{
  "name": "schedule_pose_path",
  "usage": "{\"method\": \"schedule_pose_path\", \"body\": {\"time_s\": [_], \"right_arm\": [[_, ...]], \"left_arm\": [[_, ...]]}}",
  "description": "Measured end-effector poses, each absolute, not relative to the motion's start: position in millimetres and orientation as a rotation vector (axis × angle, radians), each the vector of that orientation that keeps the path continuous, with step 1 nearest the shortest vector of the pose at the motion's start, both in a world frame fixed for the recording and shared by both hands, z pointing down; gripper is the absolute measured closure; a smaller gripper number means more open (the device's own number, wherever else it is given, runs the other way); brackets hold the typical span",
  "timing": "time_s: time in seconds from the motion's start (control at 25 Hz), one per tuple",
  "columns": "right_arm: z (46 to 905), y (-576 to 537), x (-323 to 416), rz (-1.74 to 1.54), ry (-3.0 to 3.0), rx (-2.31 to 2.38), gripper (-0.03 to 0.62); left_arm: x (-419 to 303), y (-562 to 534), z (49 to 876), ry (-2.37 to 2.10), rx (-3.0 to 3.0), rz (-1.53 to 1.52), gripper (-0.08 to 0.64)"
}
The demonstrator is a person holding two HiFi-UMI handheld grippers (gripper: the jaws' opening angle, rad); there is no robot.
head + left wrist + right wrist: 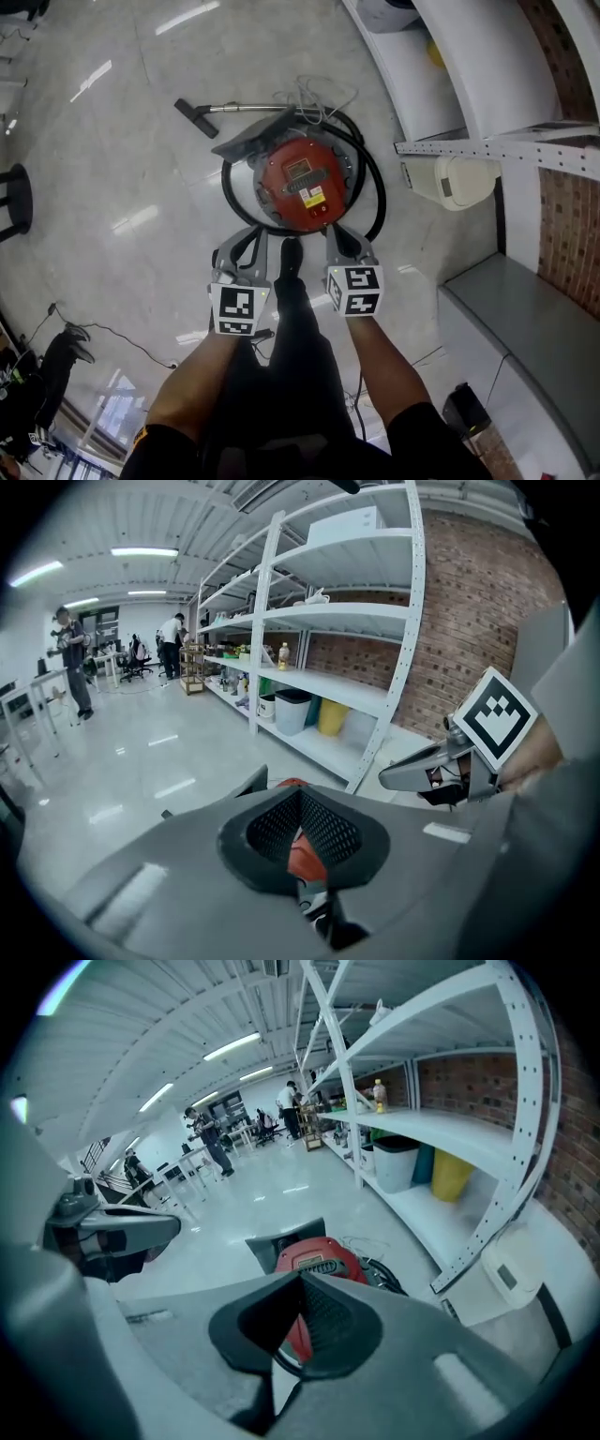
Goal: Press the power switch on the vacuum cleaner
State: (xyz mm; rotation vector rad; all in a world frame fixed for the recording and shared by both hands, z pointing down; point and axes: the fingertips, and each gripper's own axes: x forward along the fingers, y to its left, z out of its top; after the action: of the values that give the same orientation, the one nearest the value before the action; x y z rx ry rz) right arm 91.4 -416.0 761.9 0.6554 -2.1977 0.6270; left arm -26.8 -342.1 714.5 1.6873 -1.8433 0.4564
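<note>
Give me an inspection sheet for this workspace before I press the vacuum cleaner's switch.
Surface: glossy pale floor.
Job's things: red vacuum cleaner on the floor, ahead of both grippers; switch not made out.
Clutter: white bin by the shelving.
Grippers: left gripper and right gripper, jaws together, holding nothing.
Cables: black hose looped round the vacuum cleaner; thin cord tangled beyond it.
Surroundings: brick wall; people far off.

Your left gripper and right gripper are grey, each topped by a white cube with black square markers. Their fingers carry black mesh-textured pads. You wear dark trousers, with orange-trimmed short sleeves at seven o'clock.
</note>
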Motion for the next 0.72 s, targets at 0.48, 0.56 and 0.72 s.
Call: {"method": "schedule_pose_path", "body": {"time_s": [0.48,0.56,0.72], "right_arm": [[890.6,-394.1,88.5,0.614,-2.020,0.428,0.601],[904.8,-393.3,89.4,0.607,-1.996,0.410,0.601],[928.9,-391.8,90.3,0.596,-1.953,0.382,0.601]], "left_arm": [[-18.2,-325.2,815.4,-1.791,1.532,0.547,0.548],[-17.3,-323.2,821.9,-1.794,1.520,0.543,0.548],[-16.2,-319.4,831.3,-1.798,1.503,0.542,0.548]]}}
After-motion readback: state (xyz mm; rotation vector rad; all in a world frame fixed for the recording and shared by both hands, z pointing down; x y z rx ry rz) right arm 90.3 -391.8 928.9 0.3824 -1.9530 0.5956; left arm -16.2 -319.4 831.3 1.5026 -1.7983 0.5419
